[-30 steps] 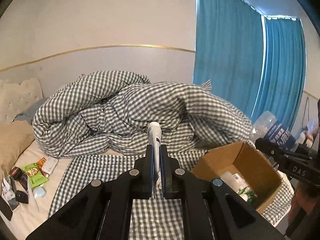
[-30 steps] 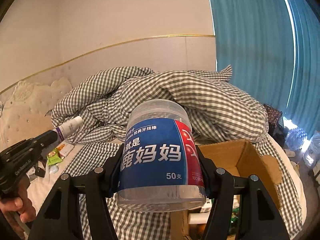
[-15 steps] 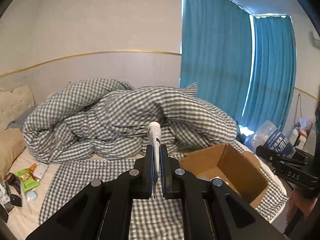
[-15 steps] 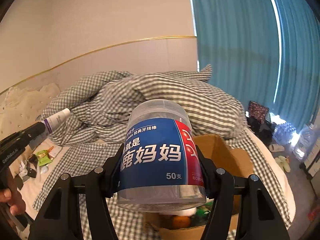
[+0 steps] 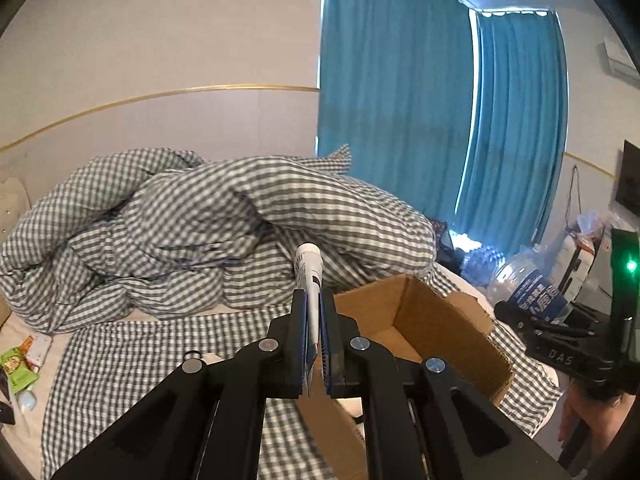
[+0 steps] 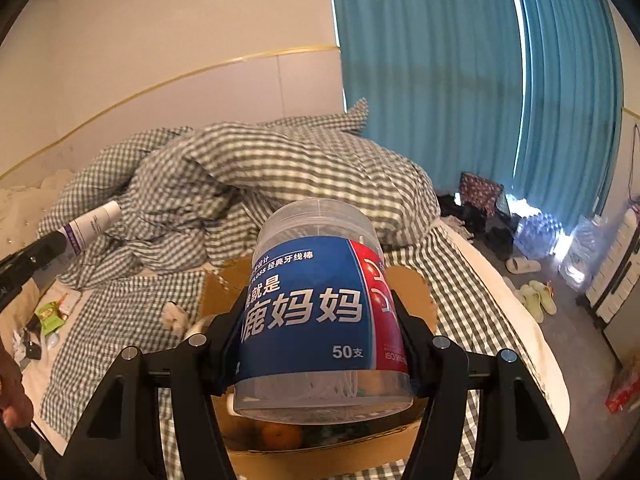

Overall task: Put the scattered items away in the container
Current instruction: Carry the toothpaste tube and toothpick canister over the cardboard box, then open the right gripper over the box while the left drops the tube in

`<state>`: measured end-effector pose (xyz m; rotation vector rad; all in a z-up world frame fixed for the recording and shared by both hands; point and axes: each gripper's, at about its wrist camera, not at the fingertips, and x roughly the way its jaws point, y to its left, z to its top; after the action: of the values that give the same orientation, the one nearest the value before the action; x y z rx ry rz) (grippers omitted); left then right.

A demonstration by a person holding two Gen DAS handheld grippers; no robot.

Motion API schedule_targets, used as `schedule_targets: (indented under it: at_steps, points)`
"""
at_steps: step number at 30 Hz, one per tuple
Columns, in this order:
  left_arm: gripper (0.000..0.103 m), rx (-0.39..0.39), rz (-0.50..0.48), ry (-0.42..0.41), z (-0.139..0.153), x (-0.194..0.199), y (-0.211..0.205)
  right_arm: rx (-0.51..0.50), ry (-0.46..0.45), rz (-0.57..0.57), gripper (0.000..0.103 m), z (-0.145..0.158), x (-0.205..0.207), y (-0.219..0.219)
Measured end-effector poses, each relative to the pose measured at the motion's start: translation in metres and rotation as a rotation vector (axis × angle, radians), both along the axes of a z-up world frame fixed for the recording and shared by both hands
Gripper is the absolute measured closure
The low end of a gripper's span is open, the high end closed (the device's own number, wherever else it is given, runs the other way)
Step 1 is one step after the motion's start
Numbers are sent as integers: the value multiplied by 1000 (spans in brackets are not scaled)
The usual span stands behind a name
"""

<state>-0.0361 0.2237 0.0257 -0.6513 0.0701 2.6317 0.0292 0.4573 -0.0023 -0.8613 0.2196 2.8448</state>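
My left gripper [image 5: 314, 300] is shut on a white squeeze tube [image 5: 309, 268] with a blue-purple label, held in the air over the near edge of the open cardboard box [image 5: 448, 320]. The tube also shows in the right wrist view [image 6: 90, 226]. My right gripper [image 6: 320, 312] is shut on a clear plastic jar [image 6: 320, 304] with a blue and red label, held right above the box [image 6: 412, 284]. The jar also shows at the right of the left wrist view [image 5: 532, 286]. The box holds several items, among them something orange [image 6: 280, 436].
The box stands on a checked sheet [image 5: 140, 352] on a bed. A bunched checked duvet [image 5: 208, 224] lies behind it. Small packets [image 5: 18, 364] lie scattered at the bed's left edge. Teal curtains [image 5: 400, 120] hang behind. Slippers [image 6: 536, 296] and water bottles [image 6: 536, 232] are on the floor at right.
Both grippers have moved right and closer to the box with their loads. The jar now hangs over the box opening, and the tube sits above the box's near edge.
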Motion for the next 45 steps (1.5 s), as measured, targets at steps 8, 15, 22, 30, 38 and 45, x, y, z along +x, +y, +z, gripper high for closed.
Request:
schedule_targets:
  at_steps: [8, 15, 22, 30, 38, 45]
  points:
    - [98, -25, -37, -18, -12, -12, 30, -7, -22, -27, 26, -21, -12, 15]
    - [98, -30, -58, -27, -17, -18, 40, -1, 21, -73, 21, -11, -4, 24]
    - [98, -44, -103, -42, -27, -21, 65, 5, 26, -87, 19, -7, 1, 29]
    - [97, -78, -156, -73, -45, -25, 108, 31, 28, -83, 14, -6, 10, 30]
    - [97, -94, -182, -76, -51, -22, 127, 28, 29, -109, 12, -9, 17, 41]
    - [68, -98, -180, -72, -50, -20, 124, 25, 43, -117, 10, -6, 20, 40]
